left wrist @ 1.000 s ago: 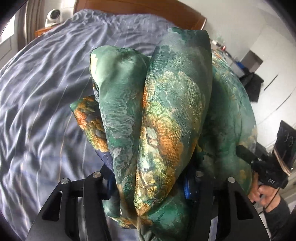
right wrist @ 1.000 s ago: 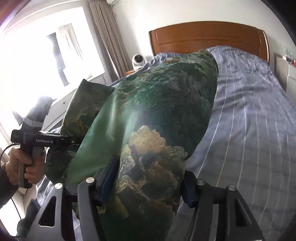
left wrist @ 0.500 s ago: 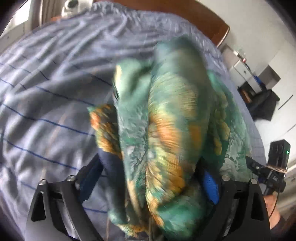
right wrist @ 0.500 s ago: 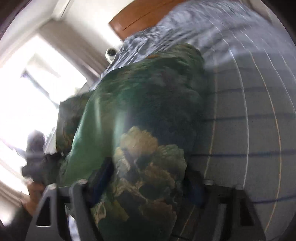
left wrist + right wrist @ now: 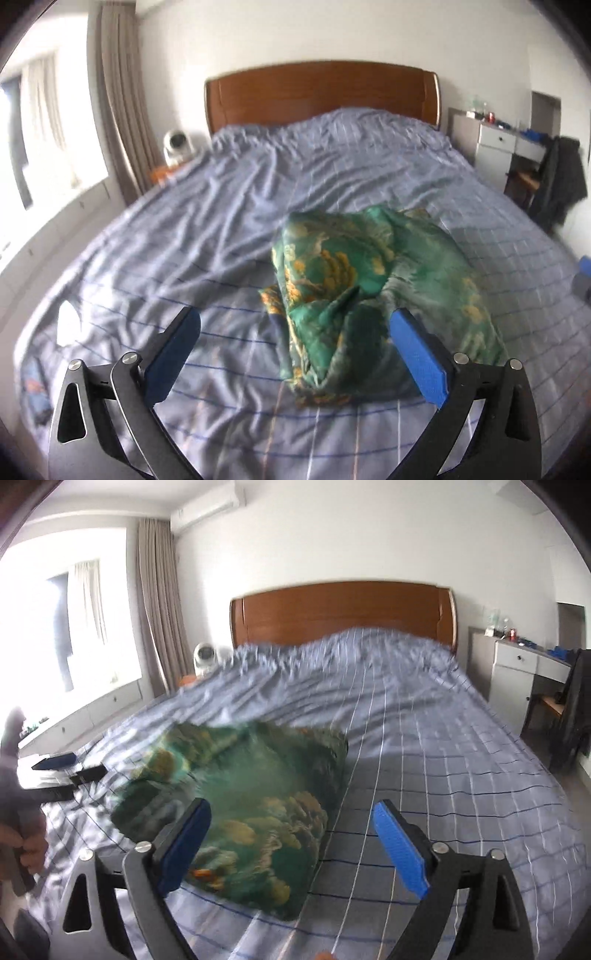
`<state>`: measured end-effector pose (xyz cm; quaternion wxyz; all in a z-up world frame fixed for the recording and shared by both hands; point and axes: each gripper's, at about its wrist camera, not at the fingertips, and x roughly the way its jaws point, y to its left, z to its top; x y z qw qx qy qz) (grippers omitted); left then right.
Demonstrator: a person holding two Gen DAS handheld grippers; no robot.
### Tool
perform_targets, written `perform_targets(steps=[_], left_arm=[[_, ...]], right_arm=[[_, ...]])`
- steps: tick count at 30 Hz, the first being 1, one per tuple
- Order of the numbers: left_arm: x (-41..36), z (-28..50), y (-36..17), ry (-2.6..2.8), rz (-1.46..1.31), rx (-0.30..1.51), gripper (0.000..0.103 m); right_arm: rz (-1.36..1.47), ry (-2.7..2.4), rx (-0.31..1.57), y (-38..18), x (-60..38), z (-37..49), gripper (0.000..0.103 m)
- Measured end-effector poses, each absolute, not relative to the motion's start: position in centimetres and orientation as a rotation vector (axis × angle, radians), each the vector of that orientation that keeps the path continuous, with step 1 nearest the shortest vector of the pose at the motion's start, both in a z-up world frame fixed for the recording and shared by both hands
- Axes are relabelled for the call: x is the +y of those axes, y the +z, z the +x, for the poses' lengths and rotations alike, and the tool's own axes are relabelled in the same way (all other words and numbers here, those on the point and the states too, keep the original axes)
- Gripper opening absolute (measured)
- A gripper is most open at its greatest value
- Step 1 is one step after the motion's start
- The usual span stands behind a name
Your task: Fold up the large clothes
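Note:
A green garment with orange and yellow print (image 5: pixel 373 288) lies bunched in a rough fold on the blue checked bed sheet (image 5: pixel 192 236). My left gripper (image 5: pixel 295 325) hovers just short of its near end, jaws still opening wide, blue pads clear of the cloth. In the right wrist view the same garment (image 5: pixel 251 812) lies ahead and left. My right gripper (image 5: pixel 291 819) is also opening, nothing pressed between its pads. The left gripper (image 5: pixel 62 764) and the hand holding it (image 5: pixel 26 845) show at that view's left edge.
A wooden headboard (image 5: pixel 321 92) closes the far end of the bed. A white fan (image 5: pixel 177 142) and curtains (image 5: pixel 122 110) stand at the left. A white desk (image 5: pixel 509 147) and a chair with dark clothing (image 5: pixel 561 184) stand at the right.
Both grippers let go of the green garment, opened wide and pulled back and up. The garment now lies on the bed instead of filling both views.

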<state>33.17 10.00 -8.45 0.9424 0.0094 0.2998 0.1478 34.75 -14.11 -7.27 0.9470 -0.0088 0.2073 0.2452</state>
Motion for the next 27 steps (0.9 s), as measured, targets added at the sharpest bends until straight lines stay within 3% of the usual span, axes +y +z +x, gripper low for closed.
perform_targets(steps=[7, 15, 27], left_arm=[[5.9, 28.4, -5.0, 0.313, 0.090, 0.515, 0.103], [1.6, 23.4, -5.1, 0.351, 0.177, 0.498, 0.103], [1.7, 15.3, -9.0, 0.193, -0.033, 0.739, 0.103]], right_arm=[[0.003, 0.420, 0.408, -5.2, -15.7, 30.6, 0.095], [-0.093, 0.357, 0.431, -4.6, -16.7, 26.0, 0.095], [-0.176, 0.298, 0.624, -9.4, -17.0, 18.2, 0.095]])
